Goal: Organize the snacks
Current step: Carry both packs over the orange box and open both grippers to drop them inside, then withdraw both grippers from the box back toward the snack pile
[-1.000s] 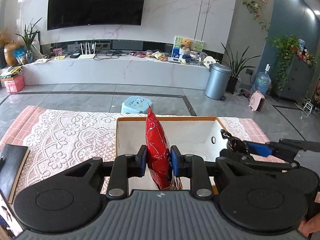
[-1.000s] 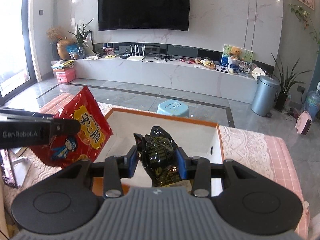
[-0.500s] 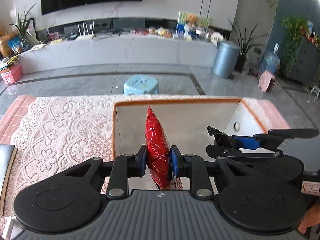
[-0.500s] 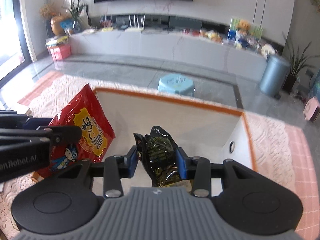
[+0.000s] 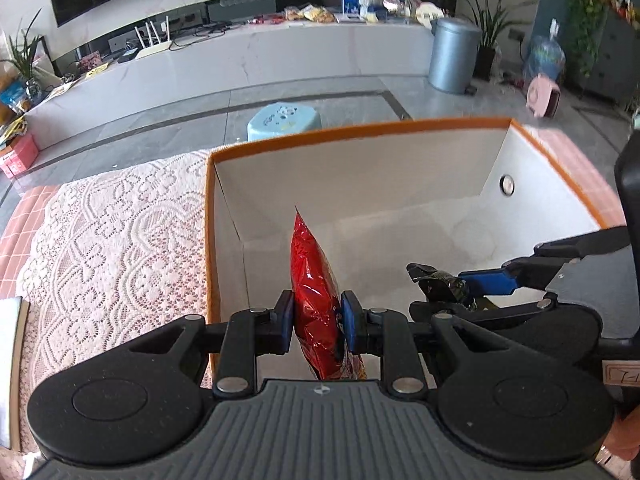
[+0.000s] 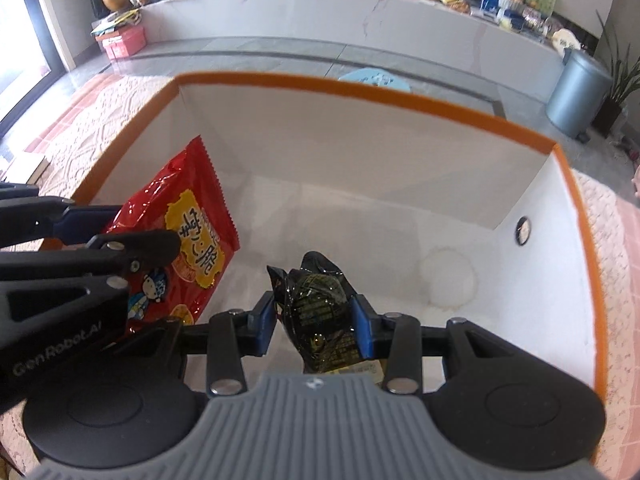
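Two packets in hand, one per gripper. Our left gripper [image 5: 316, 326] has its fingers [image 5: 285, 320] clenched on the red snack bag [image 5: 314, 292], held edge-on and upright. Our right gripper [image 6: 314, 326] grasps the black snack packet [image 6: 320, 312] the same way.

Both packets hang inside the mouth of the orange-rimmed box [image 6: 400, 98], above its white floor, red one nearer the box's left wall, black one toward its middle. Neither appears to touch the floor yet; box looks otherwise bare.

For a tidy drop, we judge it best to lower each until its bottom edge meets the box floor, keep them apart, then let go. Releasing from high risks the bags tipping over or landing on each other.

Box sits on a lace-covered surface [image 5: 120, 240].
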### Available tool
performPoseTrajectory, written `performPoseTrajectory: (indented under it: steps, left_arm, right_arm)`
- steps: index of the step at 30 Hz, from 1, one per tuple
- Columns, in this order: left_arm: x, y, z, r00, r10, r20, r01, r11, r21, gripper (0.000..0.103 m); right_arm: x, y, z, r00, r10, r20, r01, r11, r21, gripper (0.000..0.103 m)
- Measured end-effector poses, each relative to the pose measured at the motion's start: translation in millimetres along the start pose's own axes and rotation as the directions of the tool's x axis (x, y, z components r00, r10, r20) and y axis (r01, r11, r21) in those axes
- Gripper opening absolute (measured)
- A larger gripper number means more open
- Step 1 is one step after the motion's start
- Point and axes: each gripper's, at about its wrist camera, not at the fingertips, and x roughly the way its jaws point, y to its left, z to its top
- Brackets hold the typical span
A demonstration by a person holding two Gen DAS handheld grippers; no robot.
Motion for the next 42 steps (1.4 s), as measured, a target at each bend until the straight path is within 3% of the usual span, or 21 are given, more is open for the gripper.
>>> performPoseTrajectory:
  steps: [5, 14, 17, 22, 24, 31, 37, 42]
  left_arm:
    - [6.3, -5.9, -1.8, 0.997, 0.066, -0.030, -0.065, 0.997, 0.043, 0.027]
    - [4.7, -12.6, -5.0, 0.994, 0.105, -0.040, -0.103, 0.993, 0.063, 0.032]
    - [5.4, -9.8, -4.3, 0.993, 0.112, -0.035, -0.110, 0.992, 0.061, 0.037]
    - [-4.1, -3.3, -1.9, 0.993, 0.114, -0.015, -0.113, 0.992, 0.052, 0.048]
    - [-9.7, -2.6, -0.8, 0.993, 0.121, -0.005, -0.121, 0.992, 0.046, 0.059]
    - [-33.8, -2.6, -0.5, 0.994, 0.098, 0.050, -0.099, 0.995, 0.010, 0.065]
    - [-60.4, -1.4, -7.1, 0.989, 0.087, 0.118, -0.082, 0.995, -0.049, 0.066]
    - [-90.1, -2.6, -14.2, 0.982, 0.073, 0.176, -0.060, 0.995, -0.077, 0.069]
  right_arm:
    - [6.0, 4.2, 2.5, 0.999, 0.008, -0.041, -0.009, 1.000, -0.017, 0.038]
    - [14.3, 2.3, 7.6, 0.996, 0.007, -0.093, -0.008, 1.000, -0.009, 0.041]
    - [13.1, 2.9, 5.8, 0.996, -0.003, -0.093, 0.002, 1.000, -0.014, 0.043]
    - [6.6, 4.3, 8.8, 0.995, -0.026, -0.095, 0.026, 1.000, -0.011, 0.056]
    - [2.5, 4.1, 8.6, 0.995, -0.029, -0.091, 0.027, 0.999, -0.016, 0.057]
    - [-18.6, 3.9, 8.2, 0.998, -0.032, -0.052, 0.031, 0.999, -0.028, 0.066]
    - [-50.3, 4.0, -2.2, 0.999, -0.042, 0.025, 0.043, 0.998, -0.040, 0.067]
    - [-82.5, -3.2, -8.4, 0.995, -0.037, 0.097, 0.034, 0.999, 0.025, 0.074]
